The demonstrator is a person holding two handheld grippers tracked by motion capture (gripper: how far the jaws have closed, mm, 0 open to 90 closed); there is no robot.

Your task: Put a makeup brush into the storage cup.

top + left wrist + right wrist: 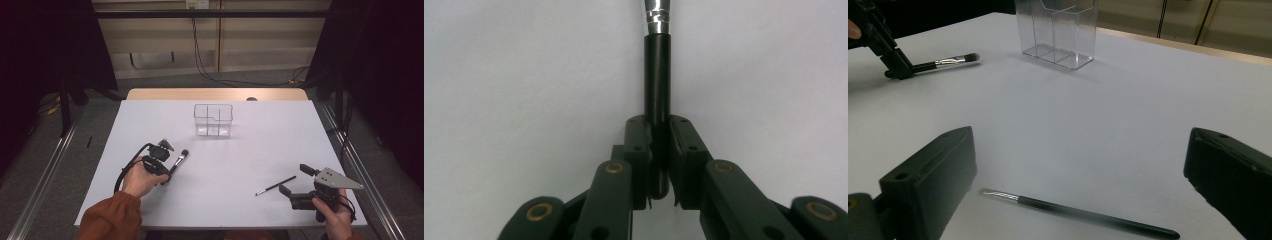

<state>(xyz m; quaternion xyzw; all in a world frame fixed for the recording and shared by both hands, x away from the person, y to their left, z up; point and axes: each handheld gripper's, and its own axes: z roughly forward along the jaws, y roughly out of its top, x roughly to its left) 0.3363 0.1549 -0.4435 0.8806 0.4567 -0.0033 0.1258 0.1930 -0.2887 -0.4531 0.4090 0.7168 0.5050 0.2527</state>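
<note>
My left hand-held gripper (172, 169) is clamped on the black handle of a thick makeup brush (179, 161), low over the near-left part of the white worktop (250, 150). In the left gripper view the handle (658, 80) runs straight up between the two pads, which press on it from both sides, and its rounded end pokes out just below them; the silver ferrule (657, 15) starts at the top edge. From above, the dark bristle head points away from me and to the right, toward the clear organiser (213, 120). In the right gripper view that brush (950, 61) lies close to level just above the worktop, its head near the organiser (1060, 30) but not touching it.

The organiser stands upright at the far middle of the worktop, with a partition wall dividing it into compartments.

My right hand-held gripper (294, 180) sits at the near-right corner with its jaws spread wide and nothing between the pads. A thin liner brush (275, 186) lies flat on the worktop just to the left of those jaws, apart from them. In the right gripper view it (1078, 212) lies crosswise between the two jaws, its fine pale tip to the left, untouched.
</note>
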